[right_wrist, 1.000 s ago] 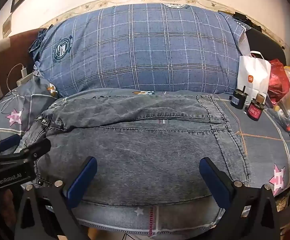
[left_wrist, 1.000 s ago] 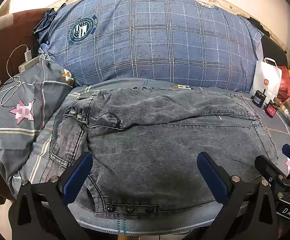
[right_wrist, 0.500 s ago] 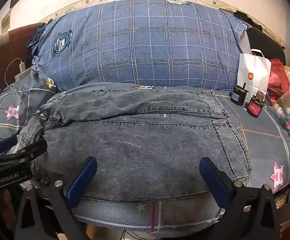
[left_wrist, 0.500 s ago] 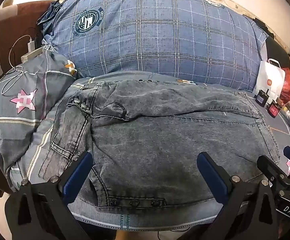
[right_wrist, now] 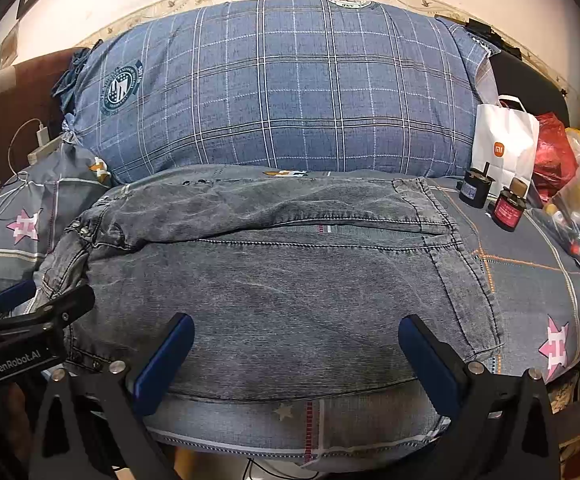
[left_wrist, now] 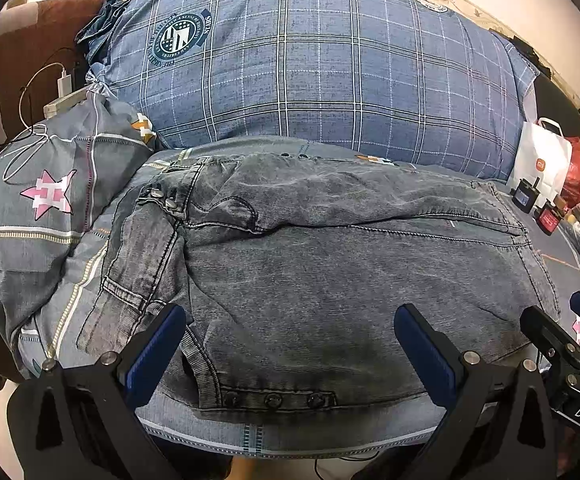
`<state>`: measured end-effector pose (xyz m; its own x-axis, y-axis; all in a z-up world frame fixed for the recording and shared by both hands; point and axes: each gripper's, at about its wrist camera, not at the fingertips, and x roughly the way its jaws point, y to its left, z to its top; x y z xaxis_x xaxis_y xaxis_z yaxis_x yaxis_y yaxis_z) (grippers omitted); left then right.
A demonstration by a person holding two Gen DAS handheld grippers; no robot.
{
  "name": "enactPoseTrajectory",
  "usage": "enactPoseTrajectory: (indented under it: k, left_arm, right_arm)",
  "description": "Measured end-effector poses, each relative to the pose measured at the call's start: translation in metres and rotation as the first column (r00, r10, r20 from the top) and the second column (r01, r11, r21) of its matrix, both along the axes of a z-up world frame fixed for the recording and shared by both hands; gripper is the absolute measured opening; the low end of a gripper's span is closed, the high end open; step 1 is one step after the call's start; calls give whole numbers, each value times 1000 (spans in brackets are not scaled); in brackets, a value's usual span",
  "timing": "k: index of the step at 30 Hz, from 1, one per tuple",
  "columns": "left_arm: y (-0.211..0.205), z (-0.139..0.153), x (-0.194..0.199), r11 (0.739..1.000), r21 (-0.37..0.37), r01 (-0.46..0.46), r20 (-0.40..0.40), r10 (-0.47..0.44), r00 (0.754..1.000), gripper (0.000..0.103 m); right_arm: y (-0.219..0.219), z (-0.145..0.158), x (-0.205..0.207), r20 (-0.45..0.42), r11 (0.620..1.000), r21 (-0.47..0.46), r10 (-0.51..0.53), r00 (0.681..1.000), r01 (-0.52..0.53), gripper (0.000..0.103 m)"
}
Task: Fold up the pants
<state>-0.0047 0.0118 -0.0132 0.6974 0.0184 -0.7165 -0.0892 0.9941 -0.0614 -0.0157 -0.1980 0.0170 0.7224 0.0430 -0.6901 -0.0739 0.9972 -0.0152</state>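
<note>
The gray pants point(left_wrist: 329, 264) lie folded on the bed point(right_wrist: 529, 280), their near edge close to the bed's front edge. The left gripper point(left_wrist: 290, 352) and right gripper point(right_wrist: 295, 356) hang wide apart over that edge, holding nothing. A big blue pillow point(left_wrist: 321, 72) sits right behind the pants, and two small jars point(right_wrist: 489, 200) stand off to the right.

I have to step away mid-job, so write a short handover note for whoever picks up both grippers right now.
Left gripper: open, holding nothing, poised at the near edge of the jeans.
Right gripper: open, holding nothing, also at the near edge.
Jeans lie flat on the bed, in front of the plaid pillow, waistband at the left, hems at the right.
Done: appear folded lengthwise, leg over leg.
Left: fold them across their length, then tidy.
</note>
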Motion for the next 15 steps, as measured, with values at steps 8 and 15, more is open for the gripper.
enactPoseTrajectory:
  k: [8, 15]
  left_arm:
    - [1, -3, 0, 1000, -5, -4, -3, 4, 1000, 103]
    - [1, -3, 0, 1000, -1, -4, -2, 4, 1000, 103]
  right_arm:
    - [1, 1, 2, 3, 1000, -12, -8, 1000, 8, 103]
    - [1, 0, 2, 3, 1000, -16, -9, 1000, 9, 103]
